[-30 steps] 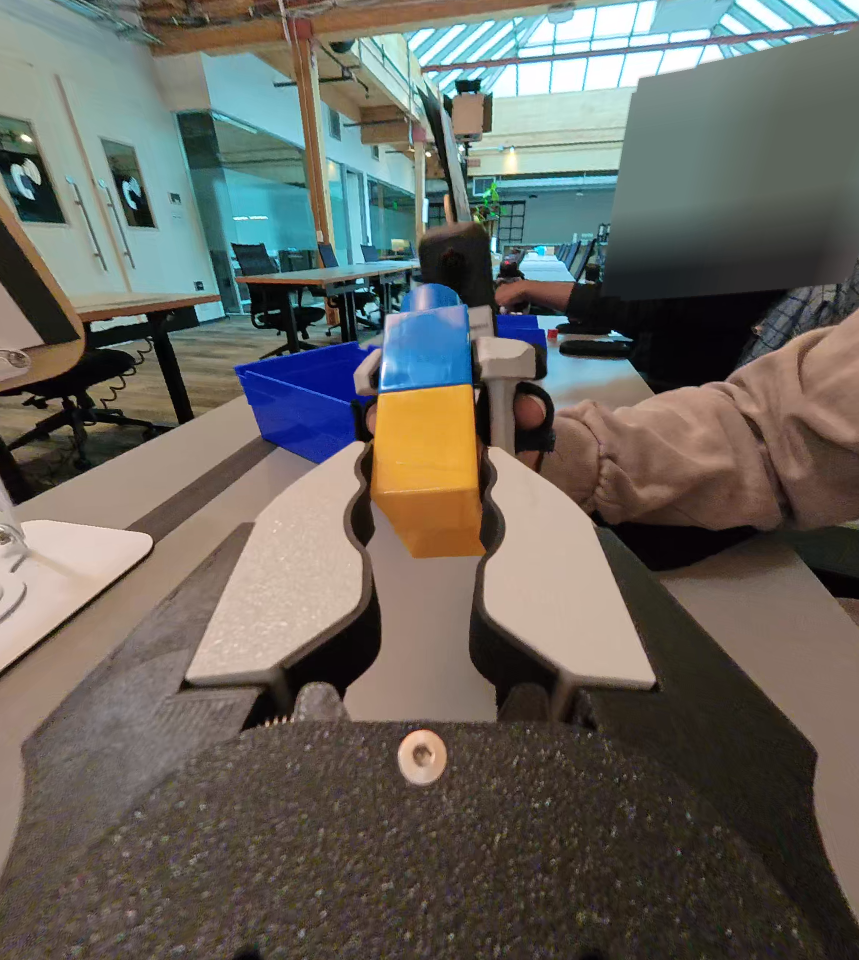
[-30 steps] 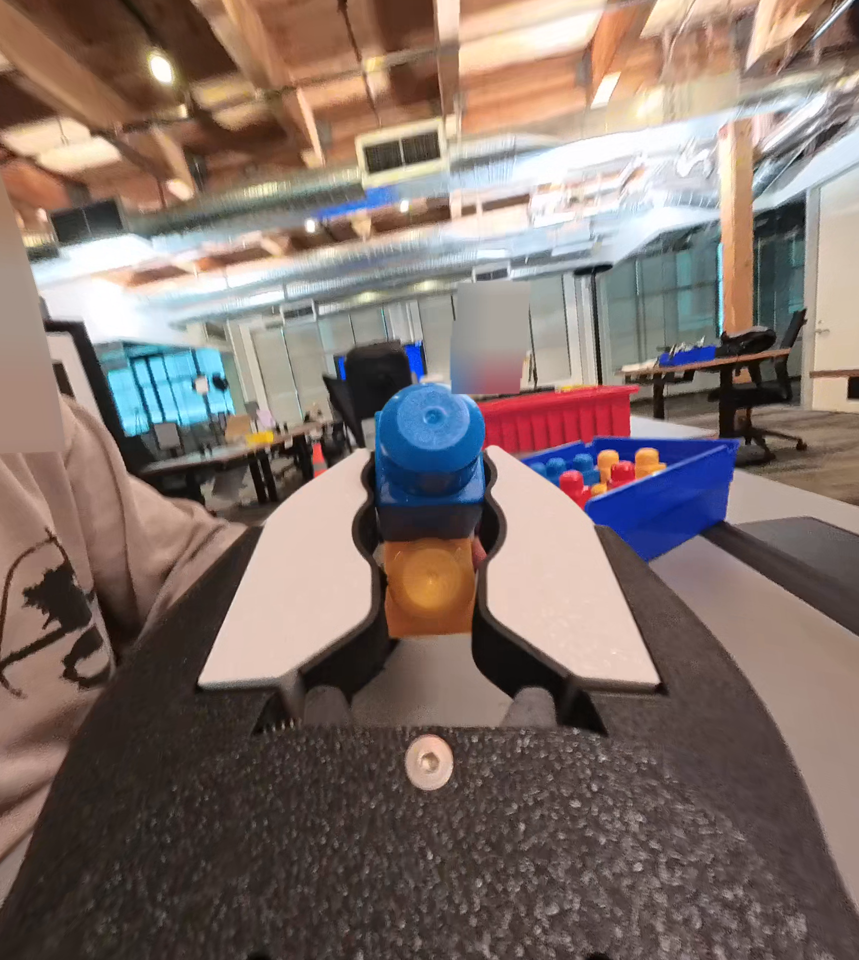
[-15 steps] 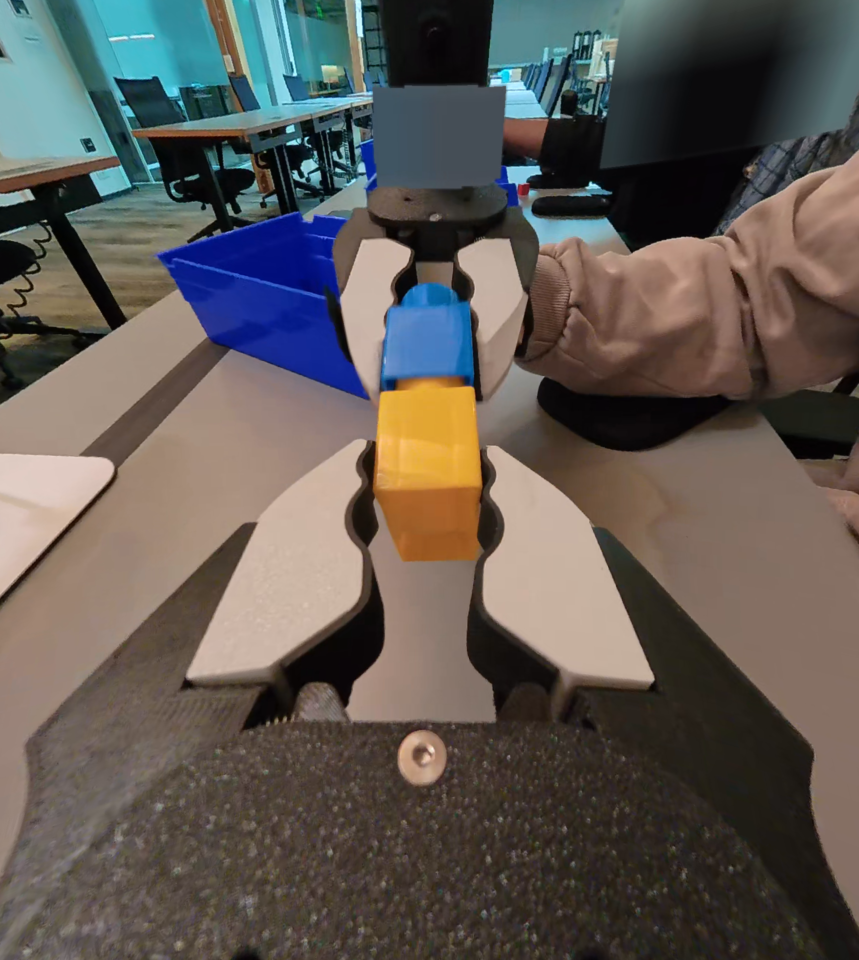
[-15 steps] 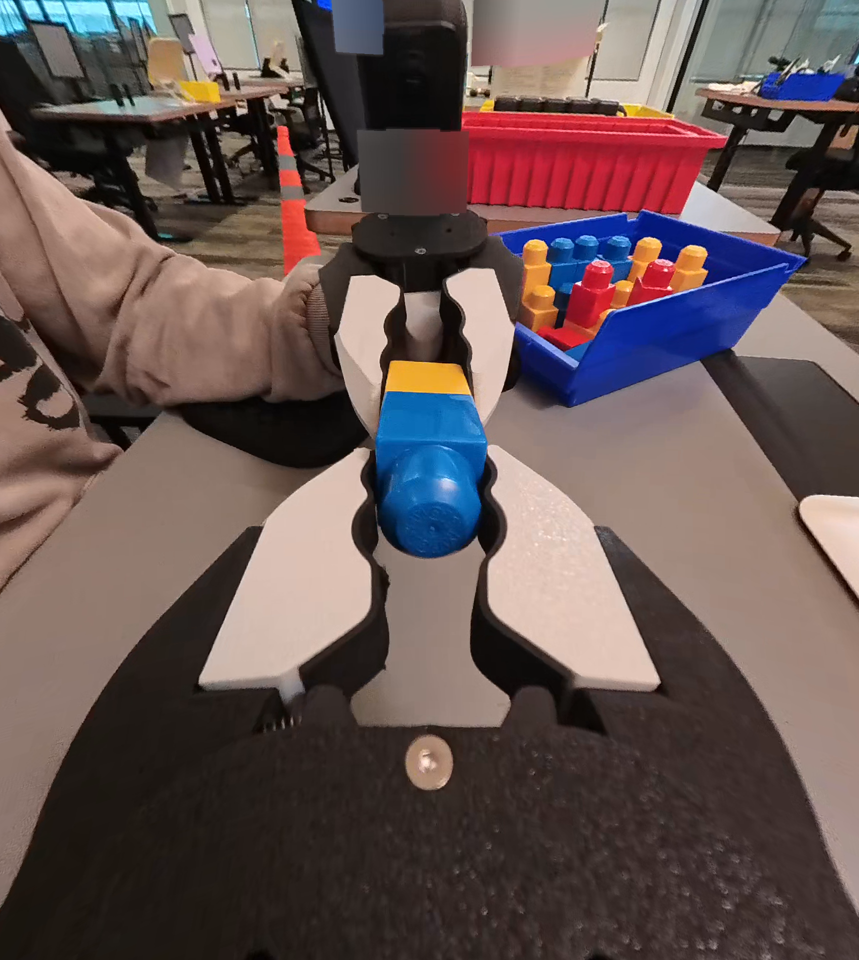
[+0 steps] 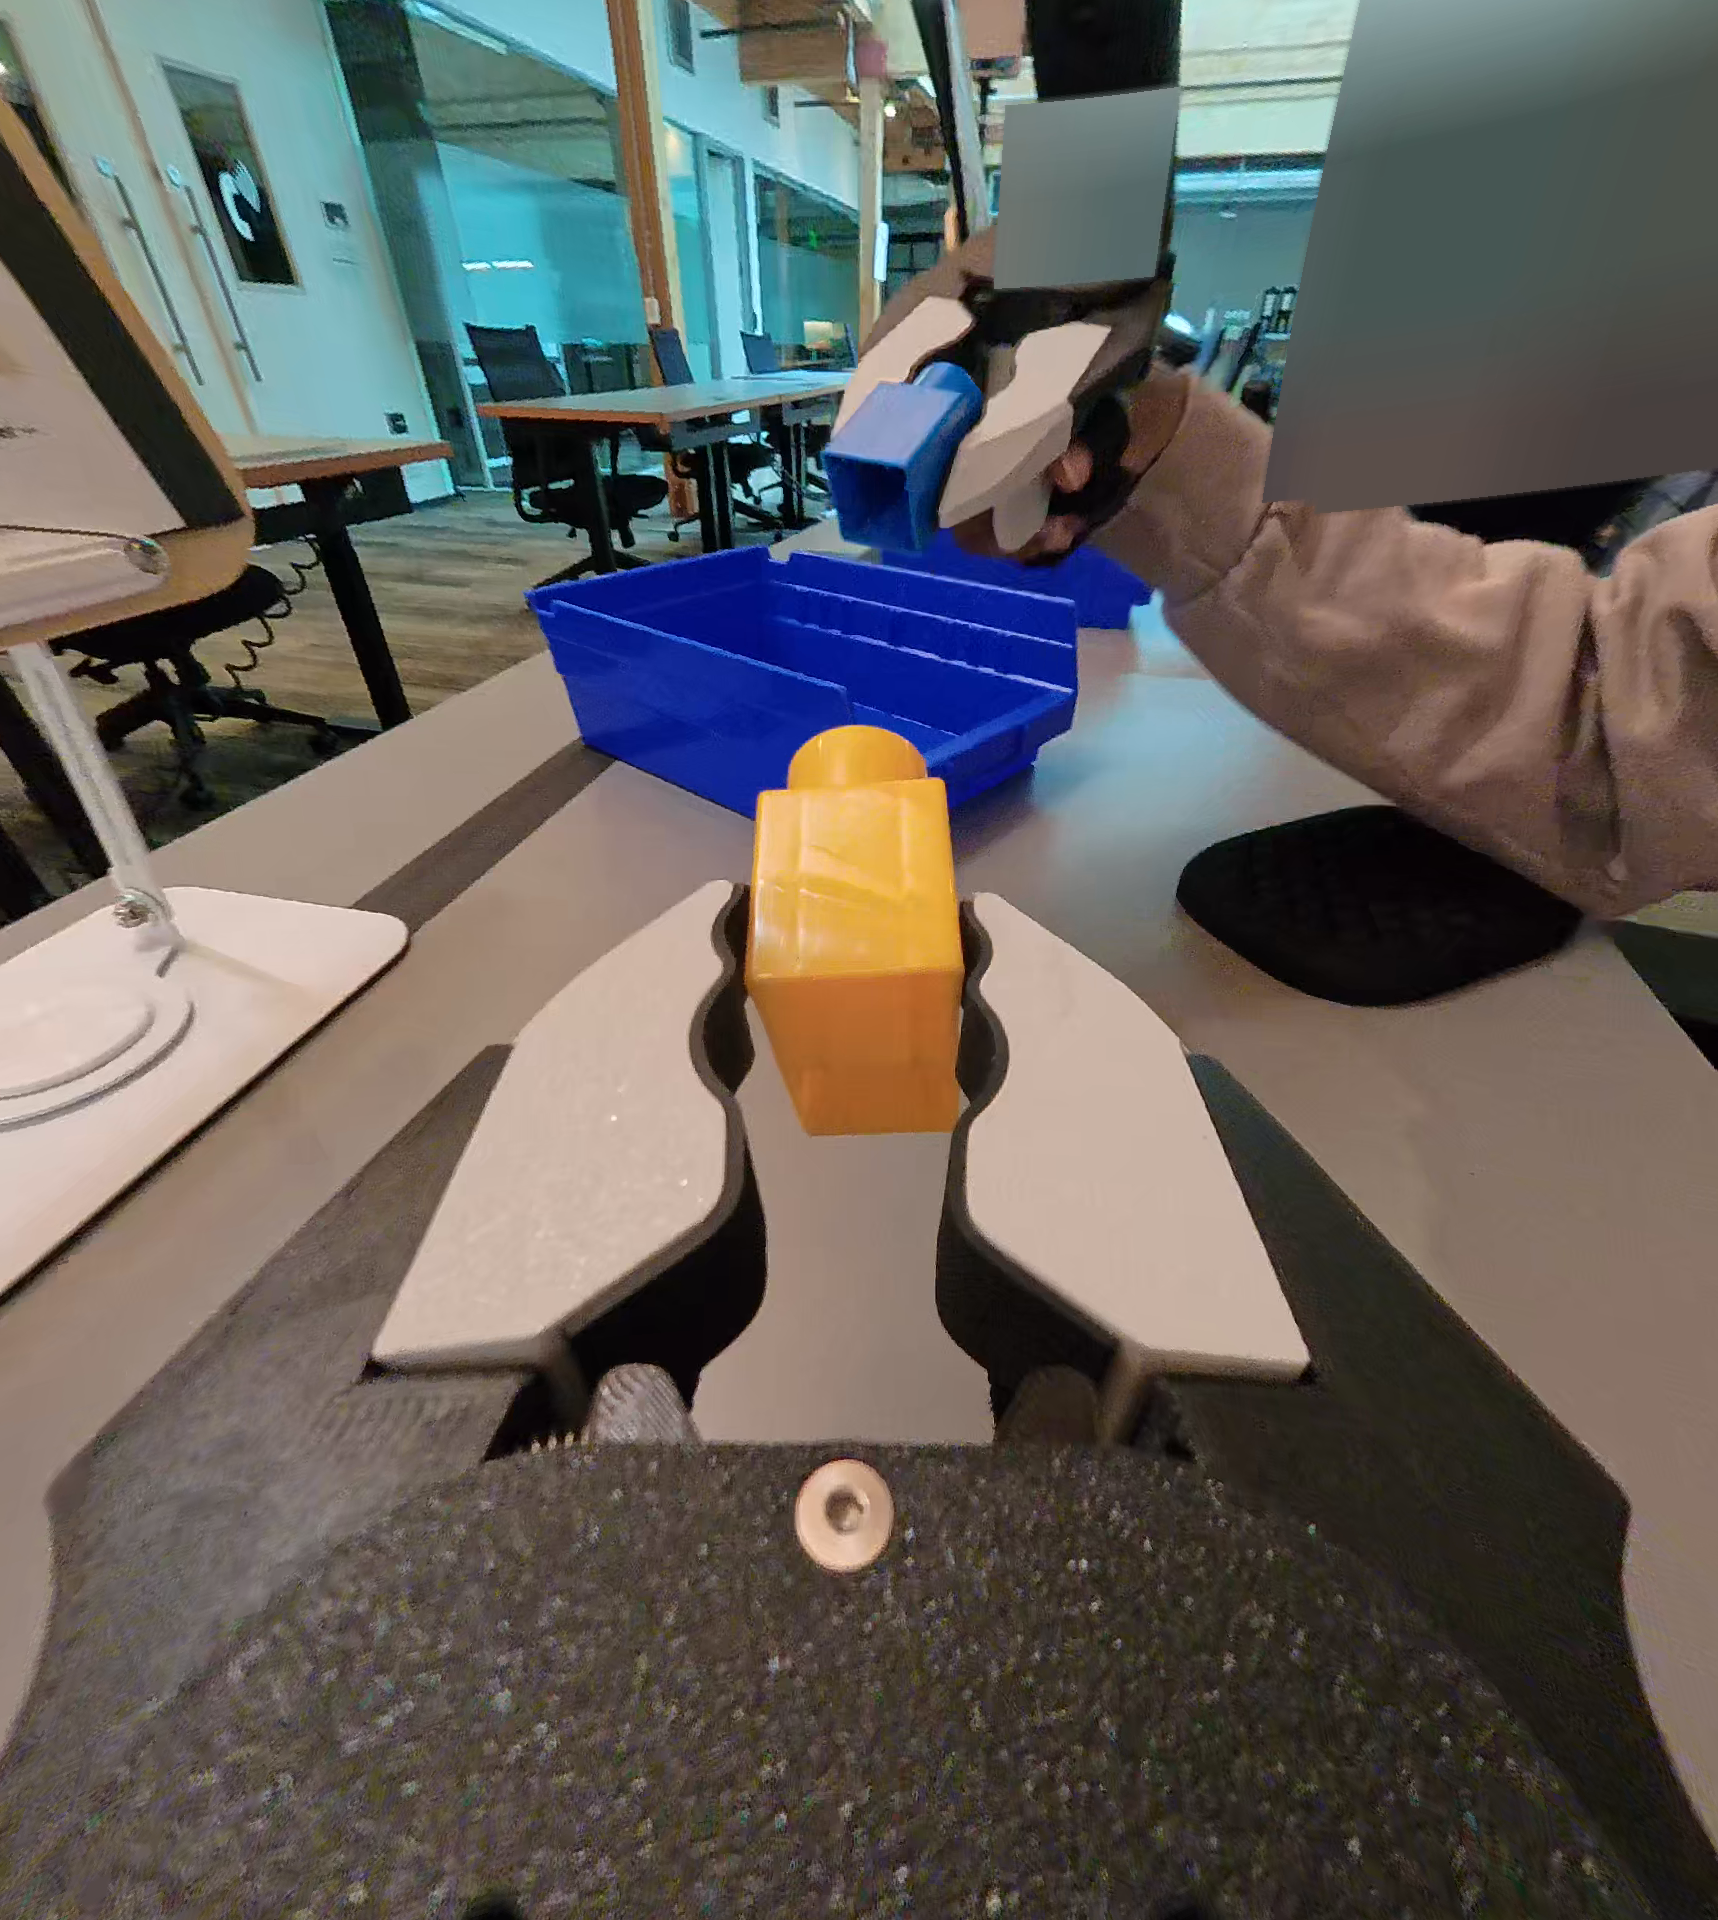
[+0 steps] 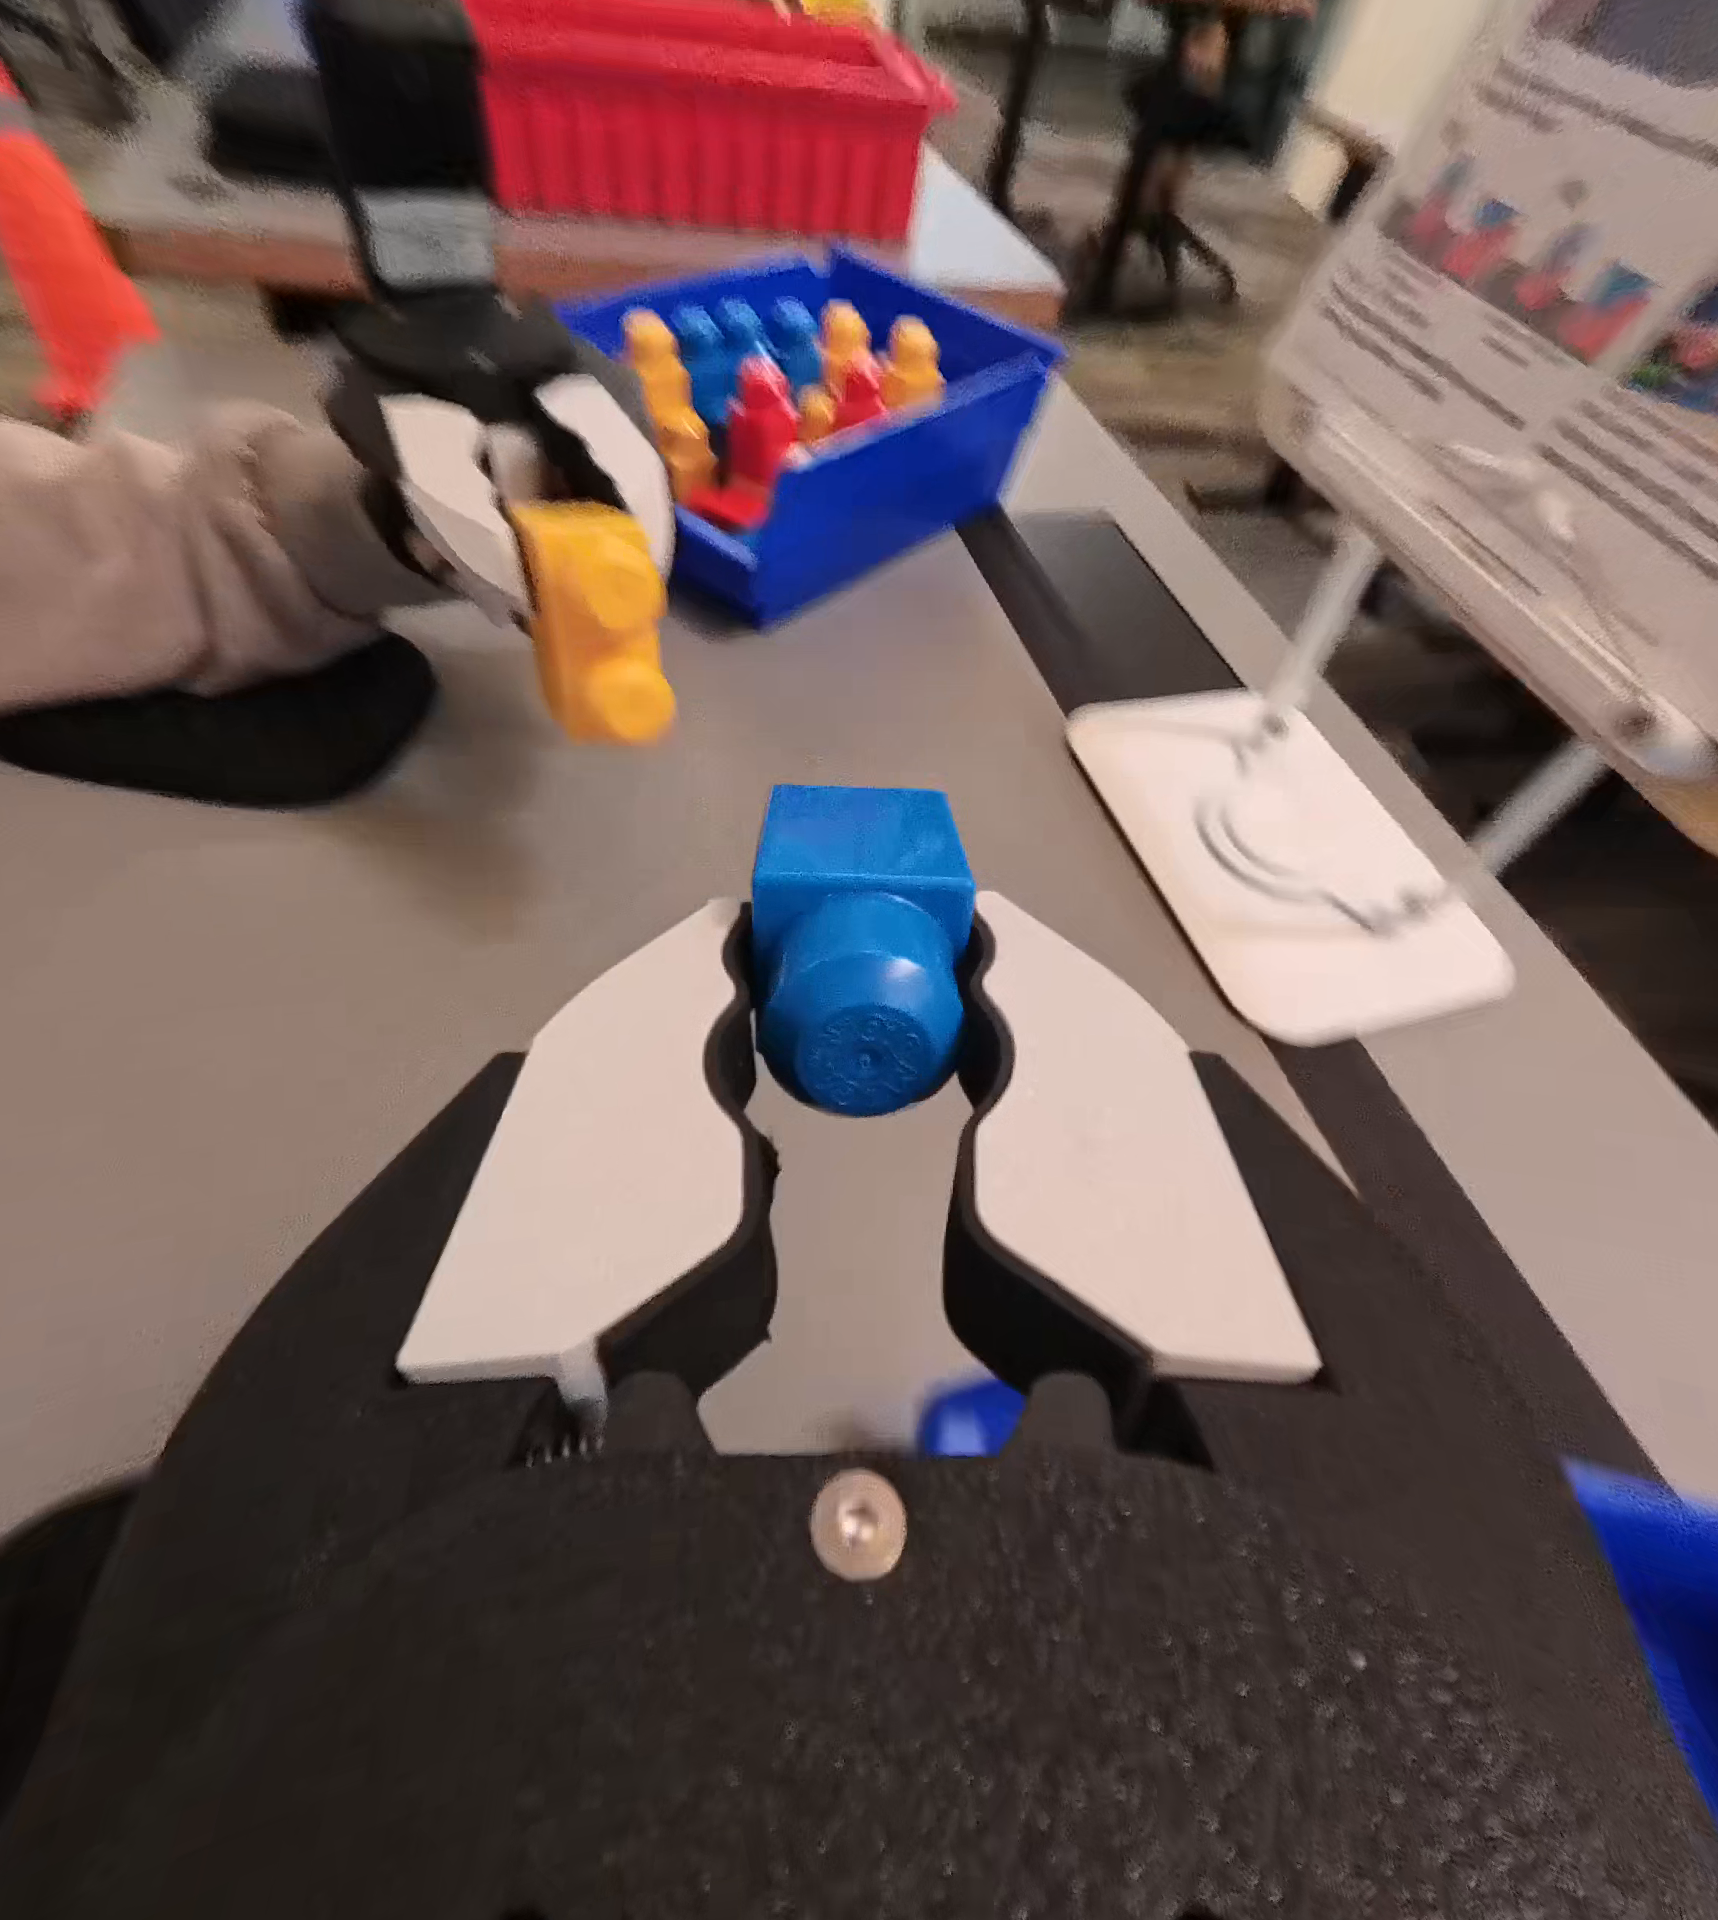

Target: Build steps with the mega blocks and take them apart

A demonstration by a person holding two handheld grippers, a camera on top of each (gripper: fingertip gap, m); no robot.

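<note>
My left gripper (image 5: 850, 914) is shut on a yellow block (image 5: 850, 966), stud pointing away, held above the grey table (image 5: 1250, 1143). My right gripper (image 6: 860, 914) is shut on a blue block (image 6: 860, 935), stud toward the camera. The two blocks are apart. In the left wrist view the right gripper (image 5: 948, 447) holds the blue block (image 5: 891, 468) high over an empty blue bin (image 5: 803, 665). In the right wrist view the left gripper (image 6: 564, 520) holds the yellow block (image 6: 595, 613) beside a blue bin of blocks (image 6: 896, 468).
A white stand base (image 5: 107, 1039) with an instruction board (image 5: 3, 364) stands at the table edge; it also shows in the right wrist view (image 6: 1281, 873). A black pad (image 5: 1374, 904) lies under a sleeve (image 5: 1457, 675). A red crate (image 6: 689, 135) sits behind. A blue thing (image 6: 1717, 1662) shows at lower right. My right fingertips sit around 20 cm from my left ones. The blue thing (image 6: 1717, 1662) lies around 35 cm away from my right fingertips.
The blue and yellow blocks were joined between the two grippers; now they are pulled apart. The right gripper has lifted away with the blue block, the left keeps the yellow one.
</note>
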